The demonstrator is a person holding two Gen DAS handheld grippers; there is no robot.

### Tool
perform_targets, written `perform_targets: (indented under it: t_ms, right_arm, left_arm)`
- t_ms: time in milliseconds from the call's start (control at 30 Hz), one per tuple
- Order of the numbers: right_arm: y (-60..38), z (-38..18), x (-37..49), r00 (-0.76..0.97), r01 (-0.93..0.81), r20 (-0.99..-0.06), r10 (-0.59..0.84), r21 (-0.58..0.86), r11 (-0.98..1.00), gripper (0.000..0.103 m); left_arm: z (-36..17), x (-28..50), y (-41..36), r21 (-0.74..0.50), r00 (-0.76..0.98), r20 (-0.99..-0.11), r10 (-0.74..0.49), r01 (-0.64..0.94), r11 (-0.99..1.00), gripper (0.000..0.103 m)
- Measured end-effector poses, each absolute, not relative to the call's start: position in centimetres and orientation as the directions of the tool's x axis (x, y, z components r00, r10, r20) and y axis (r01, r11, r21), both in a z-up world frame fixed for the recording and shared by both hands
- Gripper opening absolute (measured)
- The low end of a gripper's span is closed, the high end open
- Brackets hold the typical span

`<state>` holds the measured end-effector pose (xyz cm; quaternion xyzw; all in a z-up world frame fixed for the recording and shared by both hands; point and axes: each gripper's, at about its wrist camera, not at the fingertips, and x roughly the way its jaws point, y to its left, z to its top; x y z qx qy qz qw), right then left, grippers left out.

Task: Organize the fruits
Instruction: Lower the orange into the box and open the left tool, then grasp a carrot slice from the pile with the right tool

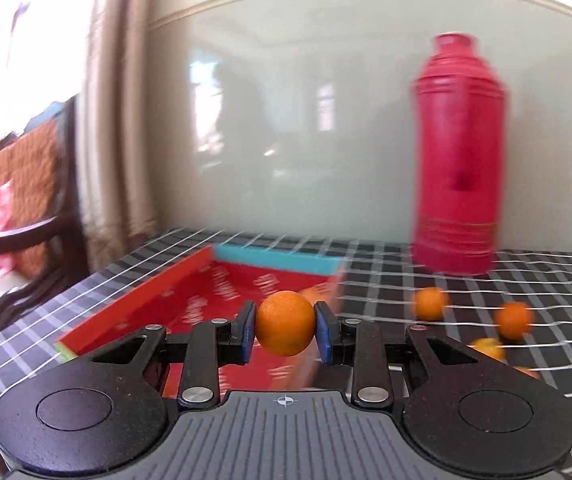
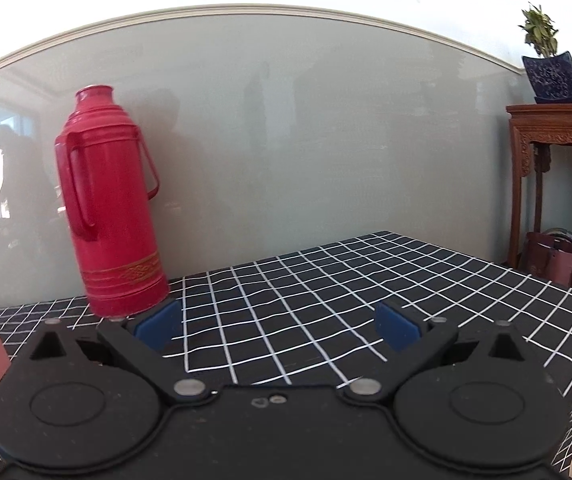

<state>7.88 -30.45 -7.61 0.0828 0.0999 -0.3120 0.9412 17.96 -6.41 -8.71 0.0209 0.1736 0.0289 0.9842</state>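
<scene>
Jaws of the left gripper (image 1: pixel 284 329) are clenching one orange (image 1: pixel 284 323) between their blue pads (image 1: pixel 248 331), holding it in the air over the near right part of a shallow red box (image 1: pixel 205 300); jaws of the right gripper (image 2: pixel 277 326) are standing spread wide and grasping nothing, with bare cloth showing between them. Worktop (image 2: pixel 326 280) is wearing a black cloth with a white grid and is sitting against a glossy pale grey-green wall panel (image 2: pixel 286 120) topped by a cream moulding. The red box is lying on the left part of the worktop, showing a turquoise far wall and white printed lettering across its floor, too blurred to read; a second orange (image 1: pixel 310 293) is sitting inside it beyond the held one. Loose oranges are resting on the cloth right of the box: one (image 1: pixel 430 303) nearest it, one (image 1: pixel 513 319) further right, one (image 1: pixel 488 349) closer to the camera. A tall red thermos flask (image 2: pixel 113 208) with a gold patterned band near its base is standing upright by the wall, behind the loose fruit. The right-wrist view is showing the worktop's right edge dropping away, with open cloth running up to it. Beyond that edge a carved wooden stand (image 2: pixel 554 184) is carrying a blue potted plant (image 2: pixel 550 68). A curtain (image 1: pixel 117 120) and a dark wooden chair (image 1: pixel 25 208) are standing off the left edge.
</scene>
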Motion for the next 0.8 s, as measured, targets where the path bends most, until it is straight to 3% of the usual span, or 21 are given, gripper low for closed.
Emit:
perform_targets:
  t_ms: [333,367,433,500,700,800]
  right_arm:
    - [-28.1,-7.9,9.7,0.826,0.53,-0.274,-0.492,0.083,0.844,0.097]
    - [-27.9,-8.0,9.9,0.83,0.522,-0.28,-0.483,0.081,0.849,0.097]
    - [-27.4,-8.1,10.2,0.838,0.504,-0.285,-0.466,0.075,0.86,0.097]
    - [-26.9,-8.2,10.5,0.846,0.484,-0.29,-0.446,0.071,0.872,0.097]
    - [-25.6,-9.2,12.4,0.864,0.384,-0.375,-0.337,0.056,0.922,0.097]
    - [-24.7,-9.9,13.5,0.861,0.326,-0.424,-0.28,0.038,0.945,0.091]
  left_arm:
    - [-9.9,20.9,-1.8,0.02,0.848,-0.502,0.17,-0.185,0.983,0.034]
    - [-9.9,20.8,-1.5,0.019,0.847,-0.503,0.17,-0.186,0.982,0.039]
    - [-9.6,20.5,-1.1,0.012,0.857,-0.485,0.176,-0.195,0.981,0.078]
    - [-8.8,19.5,-0.8,0.025,0.877,-0.428,0.22,-0.231,0.973,0.09]
    - [-7.7,17.9,0.9,0.029,0.895,-0.357,0.266,-0.273,0.961,0.097]
    - [-7.3,17.5,2.3,0.014,0.894,-0.35,0.279,-0.293,0.956,0.098]
